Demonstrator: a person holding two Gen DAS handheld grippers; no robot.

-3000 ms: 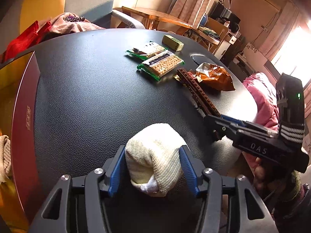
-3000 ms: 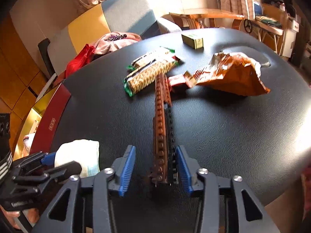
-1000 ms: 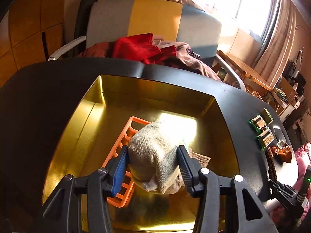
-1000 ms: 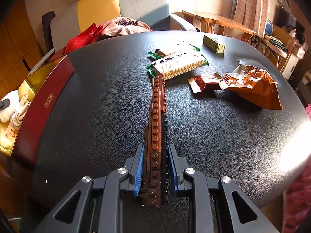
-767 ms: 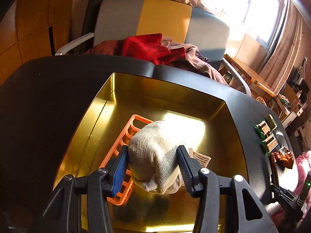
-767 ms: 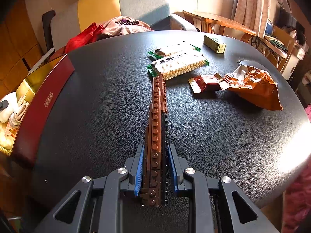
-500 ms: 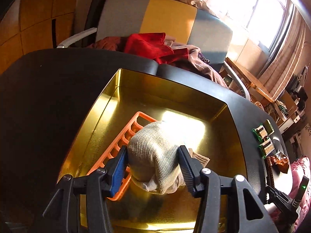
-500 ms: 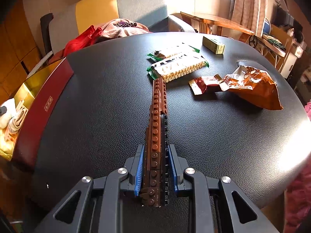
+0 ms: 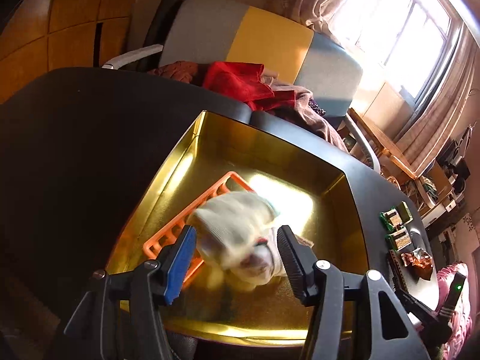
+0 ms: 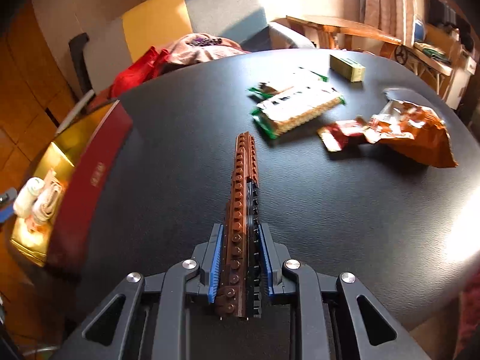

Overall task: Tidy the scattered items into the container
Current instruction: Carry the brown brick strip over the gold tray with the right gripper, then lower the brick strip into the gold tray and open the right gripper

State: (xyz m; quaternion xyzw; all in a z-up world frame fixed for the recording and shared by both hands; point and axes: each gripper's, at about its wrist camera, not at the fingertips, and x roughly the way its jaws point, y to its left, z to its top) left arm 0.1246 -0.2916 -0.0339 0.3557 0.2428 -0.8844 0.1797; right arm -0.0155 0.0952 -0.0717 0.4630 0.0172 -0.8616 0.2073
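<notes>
My left gripper is open above the gold tray. The rolled white cloth is blurred between and below the spread fingers, over an orange plastic rack lying in the tray. My right gripper is shut on a long brown brick bar and holds it off the black table. The tray with its red outer wall shows at the left of the right wrist view, with the white cloth in it.
Two green cracker packs, a small green box, a red wrapper and an orange snack bag lie on the far table. A chair with red and brown clothes stands behind the tray.
My left gripper has opened and the white cloth has dropped out of it toward the tray. My right gripper has lifted the brick bar off the table and swung it left.
</notes>
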